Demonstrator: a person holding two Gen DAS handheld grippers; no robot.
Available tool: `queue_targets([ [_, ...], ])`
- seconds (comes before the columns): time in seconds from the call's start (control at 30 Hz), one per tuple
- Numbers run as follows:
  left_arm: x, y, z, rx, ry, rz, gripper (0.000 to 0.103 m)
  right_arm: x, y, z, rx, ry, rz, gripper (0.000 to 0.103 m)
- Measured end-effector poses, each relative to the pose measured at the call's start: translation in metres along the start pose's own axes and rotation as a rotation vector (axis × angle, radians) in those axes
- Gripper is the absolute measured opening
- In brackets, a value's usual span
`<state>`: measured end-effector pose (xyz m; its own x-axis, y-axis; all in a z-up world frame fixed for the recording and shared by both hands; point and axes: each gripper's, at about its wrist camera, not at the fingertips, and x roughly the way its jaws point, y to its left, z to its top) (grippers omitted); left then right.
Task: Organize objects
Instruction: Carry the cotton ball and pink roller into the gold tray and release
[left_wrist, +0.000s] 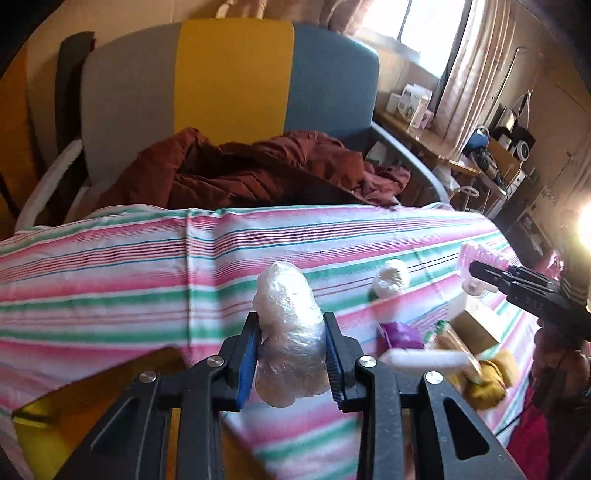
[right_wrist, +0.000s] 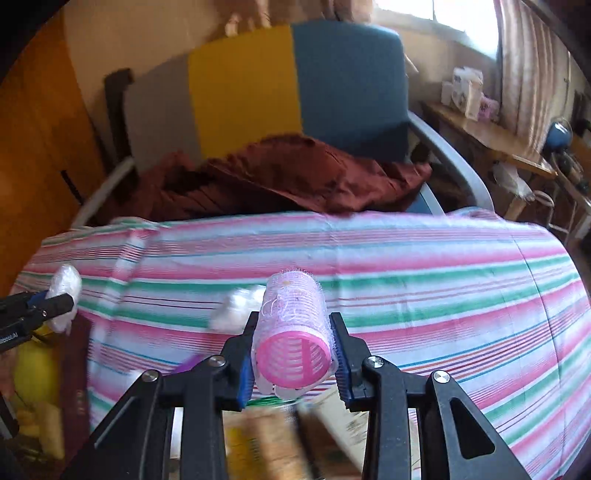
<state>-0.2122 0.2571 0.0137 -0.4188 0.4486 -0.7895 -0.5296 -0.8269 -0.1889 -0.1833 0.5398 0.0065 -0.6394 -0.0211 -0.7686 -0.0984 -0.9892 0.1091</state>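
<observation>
Left fingers: my left gripper (left_wrist: 291, 350) pinches a lumpy bundle wrapped in clear plastic film (left_wrist: 290, 332).
Right fingers: my right gripper (right_wrist: 293, 354) clamps a pink plastic mesh hair roller (right_wrist: 291, 339) (open end facing me).
Beneath: pink, green and white striped cloth (left_wrist: 110, 280).
Twelve o'clock: grey, yellow and blue chair (left_wrist: 232, 74), rust-red garment (left_wrist: 258, 170) on its seat.
Three o'clock: blurred clutter, a second film-wrapped ball (left_wrist: 391, 277).

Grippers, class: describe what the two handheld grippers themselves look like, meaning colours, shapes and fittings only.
Both the left gripper and the right gripper are matte black plastic, with angular linkage arms that have triangular cut-outs, joined by round silver pivot bolts. Each finger carries a ribbed blue pad on its inner face.
</observation>
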Motion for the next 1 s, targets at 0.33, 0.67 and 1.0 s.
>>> queue_targets([
  [0.33, -0.117, 0.066, -0.047, -0.108, -0.117, 0.107, 0.032, -0.051, 0.109, -0.021, -0.111, -0.044, 0.233, 0.035],
  [0.67, -0.149, 0.157, -0.137, -0.316, -0.1, 0.186, 0.033, -0.045, 0.238, -0.06, -0.231, 0.052, 0.458, 0.035],
  [1.0, -0.125, 0.194, -0.156, -0.361, -0.094, 0.238, 0.035, 0.004, 0.329, -0.073, -0.282, 0.185, 0.492, 0.036],
])
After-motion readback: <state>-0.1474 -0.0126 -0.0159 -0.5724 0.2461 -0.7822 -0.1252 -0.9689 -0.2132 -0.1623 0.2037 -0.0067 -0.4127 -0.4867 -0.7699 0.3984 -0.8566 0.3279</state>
